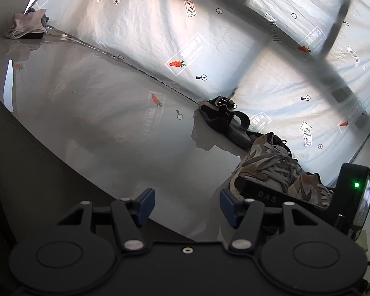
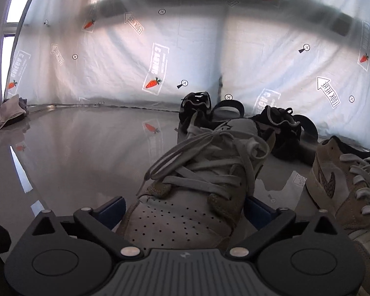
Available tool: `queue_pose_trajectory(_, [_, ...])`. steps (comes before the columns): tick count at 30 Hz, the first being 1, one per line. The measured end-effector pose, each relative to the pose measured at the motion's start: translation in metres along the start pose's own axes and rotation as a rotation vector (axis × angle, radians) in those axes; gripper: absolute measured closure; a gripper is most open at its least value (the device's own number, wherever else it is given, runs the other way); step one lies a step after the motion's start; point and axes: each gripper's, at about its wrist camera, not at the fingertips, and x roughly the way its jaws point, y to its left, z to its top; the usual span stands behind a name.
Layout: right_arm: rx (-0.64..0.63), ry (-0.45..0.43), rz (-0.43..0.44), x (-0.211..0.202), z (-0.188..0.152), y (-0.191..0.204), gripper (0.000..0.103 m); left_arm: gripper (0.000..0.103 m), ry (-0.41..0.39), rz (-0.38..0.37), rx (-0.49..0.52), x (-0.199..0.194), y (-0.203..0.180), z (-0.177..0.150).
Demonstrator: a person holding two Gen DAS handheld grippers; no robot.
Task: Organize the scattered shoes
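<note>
A rag (image 2: 8, 114) lies far left on the glossy floor (image 2: 86, 148). The left gripper (image 1: 187, 204) hangs released over bare floor. The right gripper (image 2: 185, 212) has its fingers (image 2: 111, 211) clenched on a tan sneaker (image 2: 197, 177); black shoes (image 2: 278, 128) sit far behind, its mate (image 2: 342, 185) right.

We saw a glossy grey floor (image 2: 86, 153). A tan sneaker (image 2: 194, 185) lay between the right jaws, black shoes (image 2: 278, 128) beyond them. A crumpled cloth (image 2: 8, 116) lay far left.
</note>
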Motion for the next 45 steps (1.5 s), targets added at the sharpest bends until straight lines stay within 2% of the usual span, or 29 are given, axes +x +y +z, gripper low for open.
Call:
queue_pose_trajectory(3, [0.073,0.024,0.037,-0.002,-0.002,-0.008,0.009,0.044,0.001,-0.002,-0.002,0.000,0.000,-0.001])
queue_pose_trajectory(7, [0.122,0.026,0.040,-0.013,-0.008,-0.017,0.013,0.044,0.006,-0.006,-0.003,0.001,-0.001,-0.001])
queue_pose_trajectory(14, [0.147,-0.009,-0.007,-0.028,-0.019,-0.027,0.015,0.044,0.017,-0.025,0.006,0.003,-0.005,-0.003])
queue_pose_trajectory(20, [0.065,-0.048,-0.015,-0.034,-0.022,-0.032,0.013,0.044,0.020,-0.025,0.001,0.007,-0.004,-0.004])
queue_pose_trajectory(24, [-0.043,-0.135,-0.076,-0.034,-0.009,-0.027,0.001,0.044,0.021,-0.029,0.013,0.009,-0.006,-0.005])
queue_pose_trajectory(26, [-0.019,-0.089,-0.034,-0.021,0.009,-0.033,0.001,0.044,0.023,-0.031,0.011,0.009,-0.007,-0.006])
queue_pose_trajectory(28, [0.000,-0.026,-0.039,-0.007,0.020,-0.033,0.001,0.044,0.028,-0.040,0.007,0.010,-0.008,-0.006])
queue_pose_trajectory(31, [0.006,0.035,-0.041,0.004,0.028,-0.034,0.012,0.044,0.029,-0.040,0.013,0.010,-0.011,-0.008])
queue_pose_trajectory(35, [0.032,0.017,-0.044,0.002,0.022,-0.036,0.017,0.044,0.033,-0.056,0.020,0.009,-0.017,-0.009])
queue_pose_trajectory(40, [0.042,-0.013,-0.095,-0.004,0.014,-0.039,0.019,0.044,0.026,-0.063,0.032,0.006,-0.020,-0.008])
queue_pose_trajectory(45, [0.055,-0.015,-0.126,-0.011,0.010,-0.061,0.019,0.044,0.036,-0.075,0.040,0.008,-0.026,-0.011])
